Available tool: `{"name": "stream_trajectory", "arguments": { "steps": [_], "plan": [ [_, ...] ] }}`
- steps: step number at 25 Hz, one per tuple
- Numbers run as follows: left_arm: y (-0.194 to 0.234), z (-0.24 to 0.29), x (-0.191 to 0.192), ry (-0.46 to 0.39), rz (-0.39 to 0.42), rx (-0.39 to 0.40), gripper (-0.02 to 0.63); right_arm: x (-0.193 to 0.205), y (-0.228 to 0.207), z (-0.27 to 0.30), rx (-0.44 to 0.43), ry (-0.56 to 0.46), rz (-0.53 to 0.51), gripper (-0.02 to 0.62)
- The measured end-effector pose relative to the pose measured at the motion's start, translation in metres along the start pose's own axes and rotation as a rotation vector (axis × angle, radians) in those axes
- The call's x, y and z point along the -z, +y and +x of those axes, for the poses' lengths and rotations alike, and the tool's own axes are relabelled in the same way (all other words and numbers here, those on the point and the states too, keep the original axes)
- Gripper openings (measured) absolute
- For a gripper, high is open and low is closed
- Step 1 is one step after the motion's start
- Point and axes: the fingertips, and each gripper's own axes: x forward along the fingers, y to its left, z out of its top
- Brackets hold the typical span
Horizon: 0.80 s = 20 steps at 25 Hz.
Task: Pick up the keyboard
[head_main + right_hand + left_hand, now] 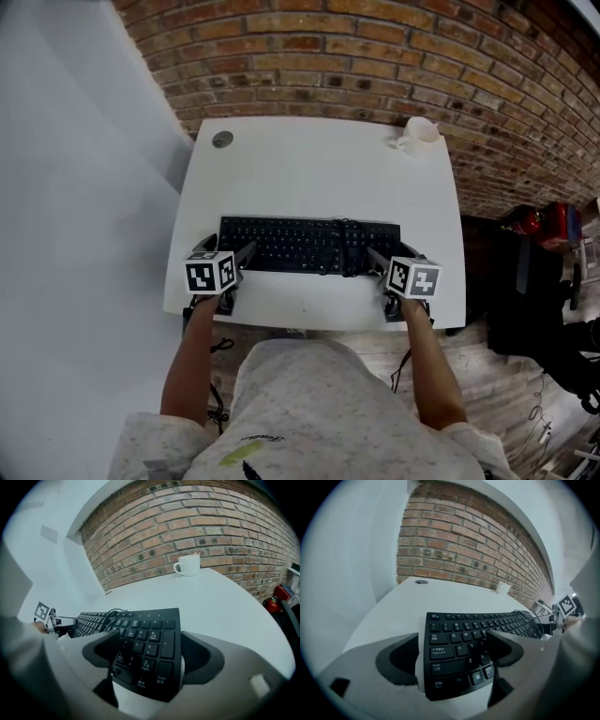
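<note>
A black keyboard (300, 246) lies across the near part of the white table (319, 169), with its cable coiled on the keys (348, 246). My left gripper (228, 253) is at its left end. In the left gripper view the gripper (452, 641) is open: the keyboard's (457, 660) left end lies between the jaws, and a strip of table shows beside the left jaw. My right gripper (394, 259) is at the right end. In the right gripper view the gripper (147, 641) is open astride the number pad (150, 648), with neither pad pressing on it.
A white cup (419, 134) stands at the far right corner of the table, also seen in the right gripper view (189, 565). A round cable grommet (222, 140) sits at the far left corner. A brick wall (375, 56) runs behind. Bags and a red object (553, 225) lie on the floor to the right.
</note>
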Motion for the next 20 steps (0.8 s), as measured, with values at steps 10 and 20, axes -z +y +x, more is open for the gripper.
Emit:
{"name": "stream_trajectory", "arguments": {
  "steps": [10,20],
  "plan": [
    [-0.002,0.003,0.001,0.003,-0.053,0.027,0.408,0.0,-0.003,0.0,0.01,-0.007,0.01,0.405],
    [-0.006,-0.009,-0.018,-0.084,-0.042,0.028,0.41,-0.022,0.005,-0.012,0.014,-0.073,-0.033,0.403]
  ]
}}
